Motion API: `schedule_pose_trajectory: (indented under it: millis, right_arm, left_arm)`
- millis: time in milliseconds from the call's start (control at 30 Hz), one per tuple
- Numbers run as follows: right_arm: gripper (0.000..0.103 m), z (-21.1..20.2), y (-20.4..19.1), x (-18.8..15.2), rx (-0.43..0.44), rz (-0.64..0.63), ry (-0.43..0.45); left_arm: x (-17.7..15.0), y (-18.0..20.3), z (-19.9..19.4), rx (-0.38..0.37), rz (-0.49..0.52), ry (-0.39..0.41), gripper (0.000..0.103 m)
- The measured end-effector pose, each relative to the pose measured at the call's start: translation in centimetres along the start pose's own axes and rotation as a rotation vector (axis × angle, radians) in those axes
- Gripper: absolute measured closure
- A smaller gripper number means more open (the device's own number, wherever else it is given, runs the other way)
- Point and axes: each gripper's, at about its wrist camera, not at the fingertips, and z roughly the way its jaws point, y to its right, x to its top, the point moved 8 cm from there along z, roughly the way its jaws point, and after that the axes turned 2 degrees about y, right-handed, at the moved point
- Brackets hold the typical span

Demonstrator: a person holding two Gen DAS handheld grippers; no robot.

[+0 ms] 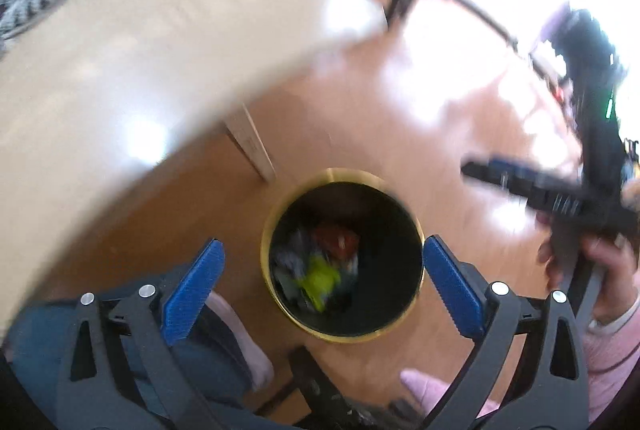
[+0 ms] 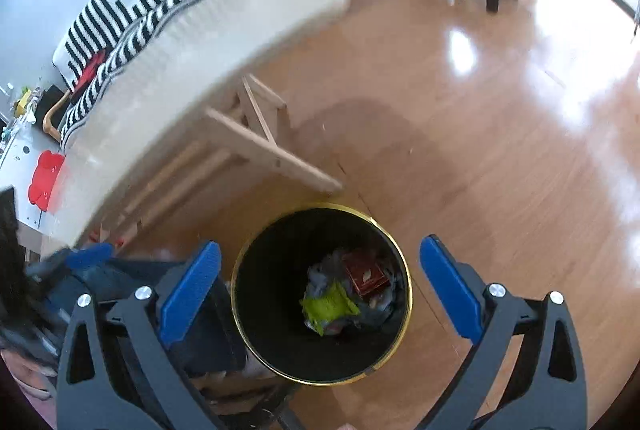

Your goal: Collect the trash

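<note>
Below, 2 hand-held grippers, left (image 1: 322,272) and right (image 2: 320,270), both spread empty over trash bin (image 2: 394,240); no legible writing.

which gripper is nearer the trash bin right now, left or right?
Hard to call; right by a hair. Both grippers, left and right, hang open and empty above the trash bin, looking down into it. The bin fills slightly more of the right wrist view.

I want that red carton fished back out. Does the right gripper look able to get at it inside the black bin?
Probably yes: the right gripper is open above the gold-rimmed black bin, and the red carton lies uncovered on top.
</note>
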Motion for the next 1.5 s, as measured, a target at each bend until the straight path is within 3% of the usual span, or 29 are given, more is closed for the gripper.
schedule_pose_trajectory:
  millis: [67,233,400,467,633,733,833,967,1100,1267,1500]
  right_arm:
    - [0.007,-0.8,-3.1,1.7,0.019,-0.047,0.04]
    - [0.007,-0.9,-13.7,6.3,0.075,-0.23,0.126]
    - [0.007,2.5,-25.1,10.2,0.114,-0.333,0.185]
    - [0.007,3.9,-28.3,11.4,0.139,-0.319,0.191]
    - [0.007,8.9,-38.2,13.1,0.221,-0.369,0.168]
    - [0.007,11.9,-43.5,13.5,0.191,-0.472,0.211]
    - [0.007,14.9,-45.7,14.1,0.169,-0.471,0.227]
    - [0.007,17.4,-45.8,14.8,0.165,-0.435,0.24]
    - [0.007,19.1,-42.5,16.0,0.169,-0.277,0.225]
    - [0.007,20.7,-38.2,16.3,0.138,-0.139,0.183]
    - [0.007,21.8,-38.5,15.0,0.116,-0.215,0.143]
  left_arm:
    - [2.2,-2.5,-3.5,0.053,-0.054,0.097,0.007]
    - [5.4,-10.9,-10.9,0.307,-0.123,0.266,0.007]
    - [6.0,-19.5,-14.6,0.658,-0.149,0.285,0.007]
    - [6.3,-21.9,-15.0,0.696,-0.149,0.289,0.007]
    - [6.0,-28.5,-15.6,0.677,-0.24,0.32,0.007]
    - [6.2,-32.8,-15.9,0.641,-0.353,0.341,0.007]
    - [5.8,-37.1,-15.2,0.629,-0.448,0.34,0.006]
    - [4.5,-40.6,-13.5,0.485,-0.56,0.349,0.006]
    - [3.3,-42.8,-13.1,0.46,-0.596,0.313,0.006]
    - [2.3,-44.8,-13.4,0.519,-0.553,0.291,0.007]
    - [0.7,-47.2,-14.1,0.527,-0.622,0.284,0.006]
